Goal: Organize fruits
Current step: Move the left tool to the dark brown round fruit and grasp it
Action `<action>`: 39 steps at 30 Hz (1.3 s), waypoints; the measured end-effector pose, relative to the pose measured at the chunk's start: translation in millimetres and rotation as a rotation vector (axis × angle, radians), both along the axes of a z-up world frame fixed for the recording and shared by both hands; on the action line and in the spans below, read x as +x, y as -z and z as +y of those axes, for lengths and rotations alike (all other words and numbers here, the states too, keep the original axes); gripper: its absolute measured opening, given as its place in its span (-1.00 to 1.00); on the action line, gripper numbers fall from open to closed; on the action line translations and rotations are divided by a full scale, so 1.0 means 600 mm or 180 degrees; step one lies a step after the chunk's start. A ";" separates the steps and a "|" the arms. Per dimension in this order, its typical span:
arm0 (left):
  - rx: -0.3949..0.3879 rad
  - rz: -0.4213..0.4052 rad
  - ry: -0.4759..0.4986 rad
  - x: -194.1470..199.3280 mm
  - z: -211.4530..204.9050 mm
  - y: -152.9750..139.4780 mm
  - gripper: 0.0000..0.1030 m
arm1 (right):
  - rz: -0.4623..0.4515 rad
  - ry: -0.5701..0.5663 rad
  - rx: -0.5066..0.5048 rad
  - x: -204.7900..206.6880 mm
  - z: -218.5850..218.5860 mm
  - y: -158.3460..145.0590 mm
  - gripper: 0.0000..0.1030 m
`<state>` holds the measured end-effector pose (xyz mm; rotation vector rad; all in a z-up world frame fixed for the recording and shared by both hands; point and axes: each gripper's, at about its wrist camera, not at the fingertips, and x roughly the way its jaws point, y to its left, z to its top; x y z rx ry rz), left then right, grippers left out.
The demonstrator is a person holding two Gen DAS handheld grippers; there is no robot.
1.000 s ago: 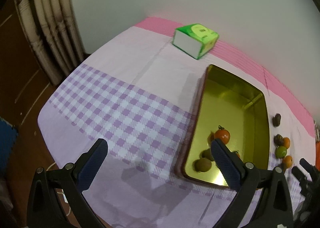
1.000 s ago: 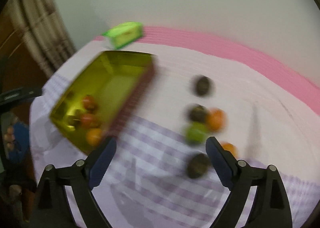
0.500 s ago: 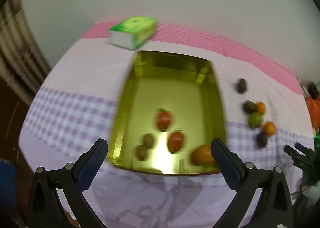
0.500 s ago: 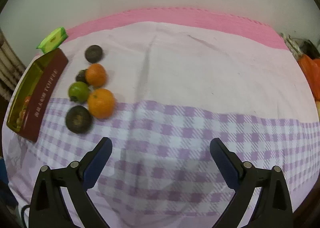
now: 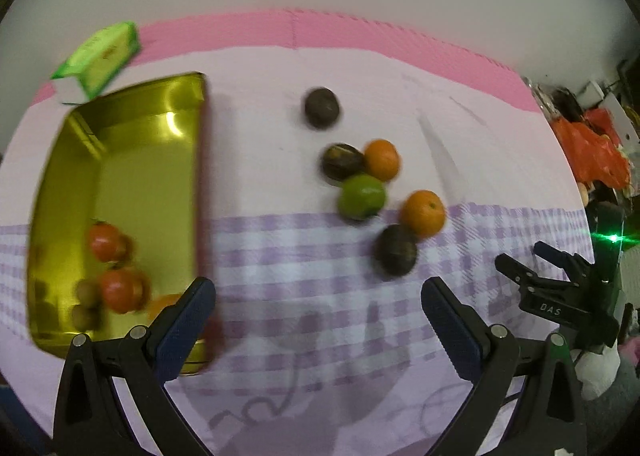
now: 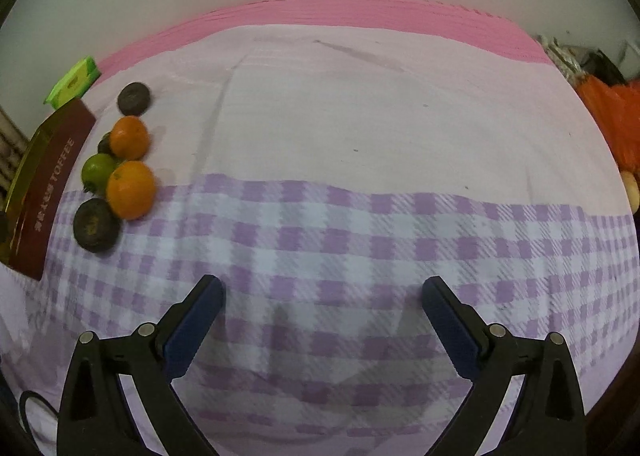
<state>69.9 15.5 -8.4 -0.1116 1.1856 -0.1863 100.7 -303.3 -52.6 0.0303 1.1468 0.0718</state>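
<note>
left wrist: left gripper (image 5: 318, 292) fingers apart, empty; tin (image 5: 52, 199) holds red fruit (image 5: 105, 243); loose fruit (image 5: 362, 195) lies right of the tin on the worktop (image 5: 280, 256).
right wrist: right gripper (image 6: 323, 290) fingers opening, nothing between; fruit (image 6: 130, 188) sits just right of the tin (image 6: 44, 183).

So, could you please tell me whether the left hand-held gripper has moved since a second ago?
Yes. The left hand-held gripper swung rightward: the gold tin slid from its view's right to left.
</note>
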 end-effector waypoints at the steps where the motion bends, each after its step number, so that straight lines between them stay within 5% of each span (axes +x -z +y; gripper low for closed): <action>1: -0.0032 0.0028 0.0037 0.001 -0.010 0.007 0.98 | 0.0008 0.0013 -0.0010 0.001 -0.005 0.003 0.95; 16: -0.0025 0.0154 0.0265 0.032 -0.093 0.056 0.83 | -0.0168 0.0004 -0.0201 0.006 0.015 0.014 1.00; 24: -0.0060 0.0172 0.0300 0.038 -0.106 0.072 0.27 | -0.0280 0.0053 -0.0201 -0.010 0.017 0.015 1.00; 39: -0.0090 0.0182 0.0293 0.050 -0.122 0.078 -0.03 | -0.0264 0.0069 -0.0206 -0.010 0.017 0.015 1.00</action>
